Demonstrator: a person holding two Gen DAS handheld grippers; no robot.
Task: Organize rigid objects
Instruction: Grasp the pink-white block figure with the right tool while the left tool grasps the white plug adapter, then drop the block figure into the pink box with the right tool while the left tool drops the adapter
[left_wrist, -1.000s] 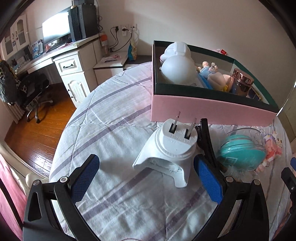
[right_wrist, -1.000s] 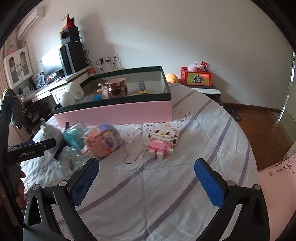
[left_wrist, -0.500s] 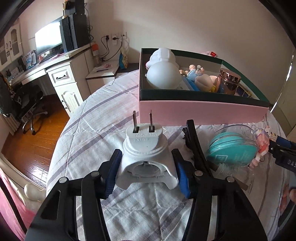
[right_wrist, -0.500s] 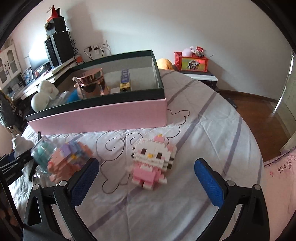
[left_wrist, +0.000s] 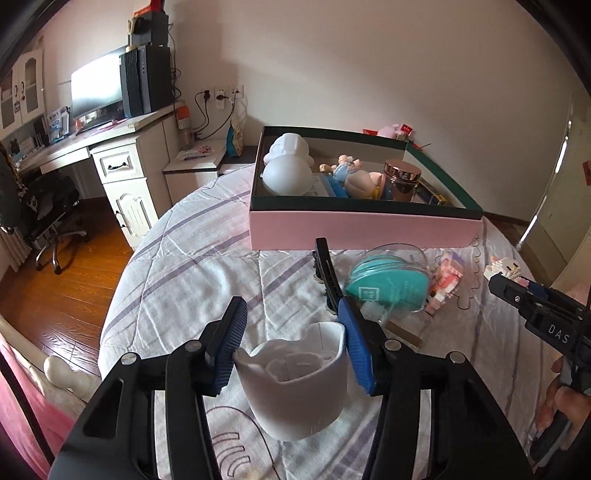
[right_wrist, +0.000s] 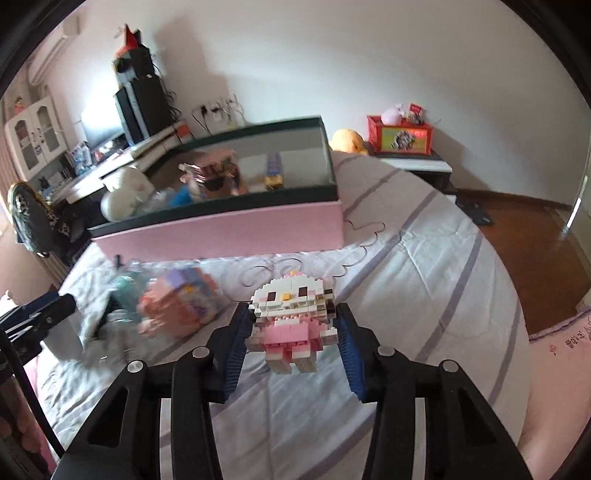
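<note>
The left tongs (left_wrist: 291, 347) are clamping the white plug (left_wrist: 295, 384), their jaws having just been closing on its sides; it is hanging clear of the bed (left_wrist: 192, 280), hollow underside toward the camera. The right tongs (right_wrist: 293, 339) have likewise just been closing and are gripping the brick cat (right_wrist: 293, 314) by its flanks, upright and facing the camera. Outward from both, the pink box (left_wrist: 362, 225) is lying straight ahead, its long side running across the view. I judge each load needs carrying forward and up over that near wall; the left pair looks nearer the box's left end, the right pair nearer its right end.
</note>
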